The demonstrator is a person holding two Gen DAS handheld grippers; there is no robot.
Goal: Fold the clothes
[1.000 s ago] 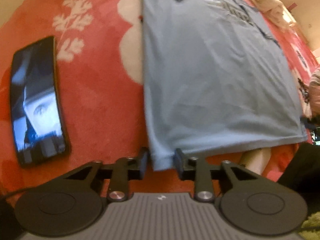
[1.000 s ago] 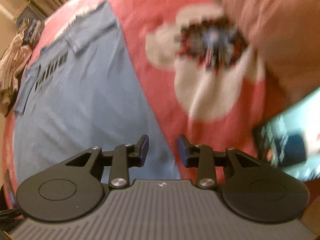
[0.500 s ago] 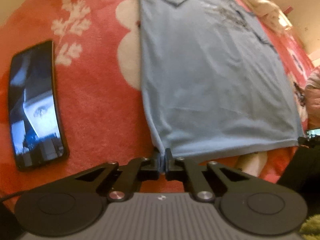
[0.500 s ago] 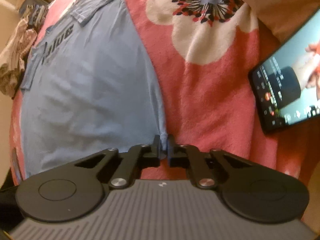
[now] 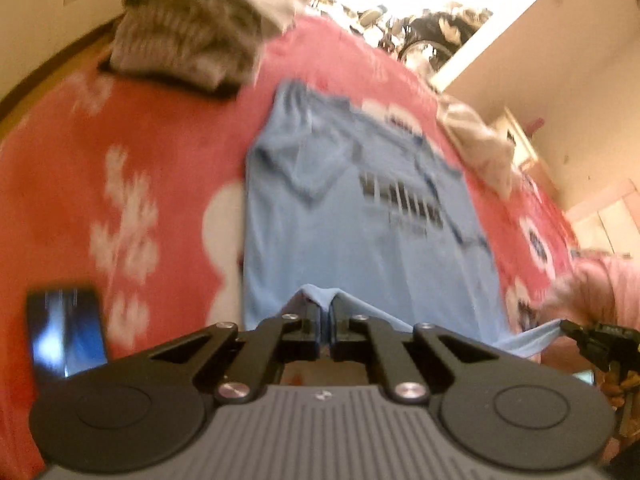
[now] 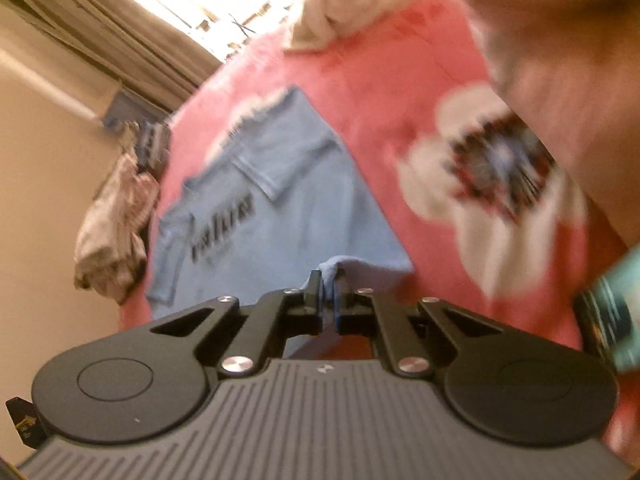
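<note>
A light blue T-shirt (image 5: 352, 240) lies flat, print side up, on a red flowered blanket (image 5: 152, 152) spread over the bed, with its sleeves turned in over the body so the cloth forms a narrow strip ready for a crosswise fold. The left hand-held gripper (image 5: 325, 320) is pressed together on one bottom corner of the hem; the right hand-held gripper (image 6: 329, 300) pinches the other corner in the same way. Each corner puckers upward between the fingers, and the hem between them hangs clear of the blanket. Gripping both corners probably keeps the hem straight and level, so the lower half can travel toward the collar as one sheet. A phone (image 5: 66, 332) rests on the blanket beside the shirt, clear of the fold path. A grey pile of clothes (image 5: 188, 36) sits at the far end, well apart.
</note>
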